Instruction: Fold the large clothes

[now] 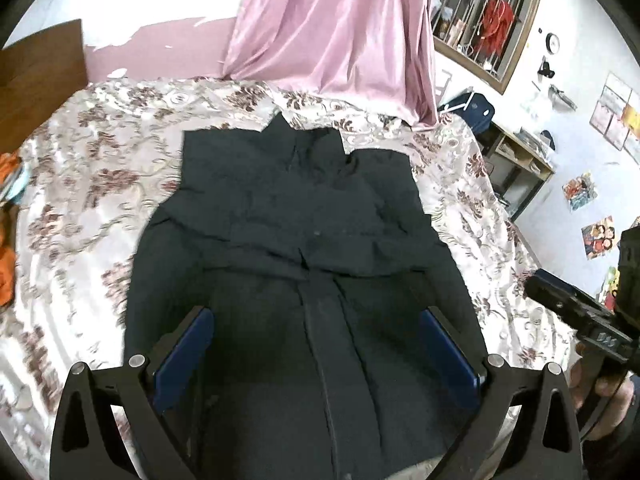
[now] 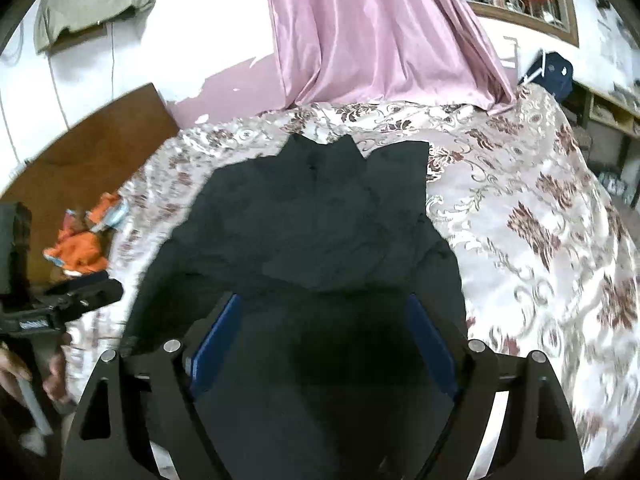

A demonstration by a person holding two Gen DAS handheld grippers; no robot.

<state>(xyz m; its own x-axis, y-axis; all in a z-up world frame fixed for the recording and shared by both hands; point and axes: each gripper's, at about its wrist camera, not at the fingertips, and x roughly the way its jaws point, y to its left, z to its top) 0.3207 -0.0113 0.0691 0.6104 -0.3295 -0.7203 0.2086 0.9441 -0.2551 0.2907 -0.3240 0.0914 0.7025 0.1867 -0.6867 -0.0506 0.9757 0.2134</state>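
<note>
A bed [image 1: 80, 184] with a floral cover fills most of both views. A pink curtain [image 1: 332, 28] hangs behind it and reaches down to the far edge. A brown headboard [image 2: 92, 152] stands at the bed's left side, with an orange toy [image 2: 80, 248] lying beside it. A barred window [image 1: 484, 16] and low shelves [image 1: 516, 164] line the wall on the right.

The dark coat [image 1: 304, 248] lies spread flat in the middle of the bed, collar toward the curtain, sleeves folded in over the chest. Bare cover shows on both sides of it and past the collar.

The left gripper [image 1: 316, 336] is above the coat's lower half, tilted down, jaws spread wide, nothing between the blue pads [image 1: 188, 344]. The right gripper [image 2: 324, 336] is alongside in the same tilt, jaws apart and empty. Each shows at the other view's edge, with a hand [image 1: 600, 396] on its grip.
</note>
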